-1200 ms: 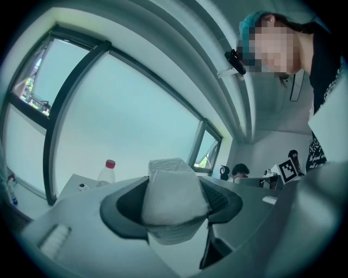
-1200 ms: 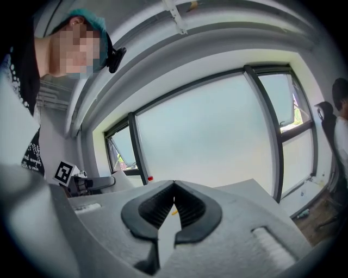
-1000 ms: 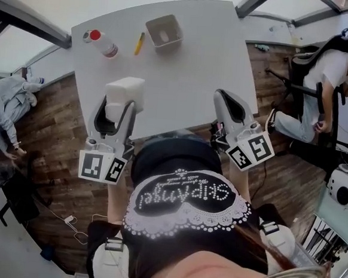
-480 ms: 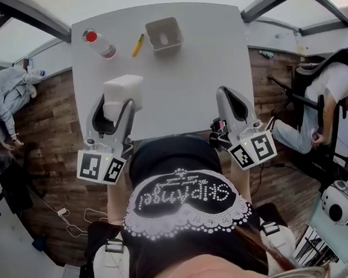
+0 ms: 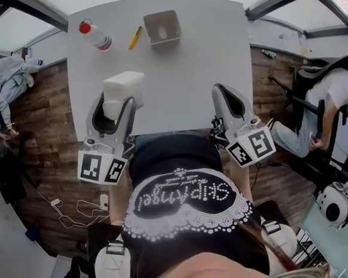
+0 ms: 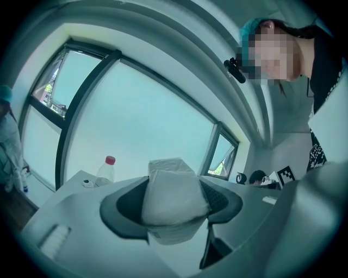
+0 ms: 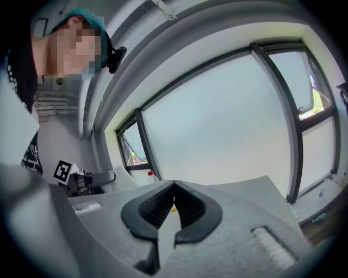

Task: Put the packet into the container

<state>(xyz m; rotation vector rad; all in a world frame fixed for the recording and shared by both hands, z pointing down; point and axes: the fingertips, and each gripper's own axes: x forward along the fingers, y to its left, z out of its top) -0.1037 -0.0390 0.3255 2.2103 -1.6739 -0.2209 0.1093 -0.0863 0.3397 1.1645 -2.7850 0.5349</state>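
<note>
A white packet (image 5: pixel 121 92) sits clamped between the jaws of my left gripper (image 5: pixel 118 104), over the near left part of the grey table (image 5: pixel 185 70). In the left gripper view the packet (image 6: pixel 175 195) fills the gap between the dark pads. The container (image 5: pixel 162 28), a small open grey box, stands at the table's far edge, well beyond both grippers. My right gripper (image 5: pixel 221 92) hovers at the table's near right edge with its jaw tips touching and nothing between them; the right gripper view shows that gripper (image 7: pixel 174 191) shut too.
A clear bottle with a red cap (image 5: pixel 94 35) lies at the far left corner of the table. A yellow pen (image 5: pixel 134 37) lies between it and the container. A seated person (image 5: pixel 331 88) is off to the right, over the wooden floor.
Both grippers hold their places relative to me, and the packet stays gripped. The view has shifted slightly, so the table and its objects sit a little further left and up.
</note>
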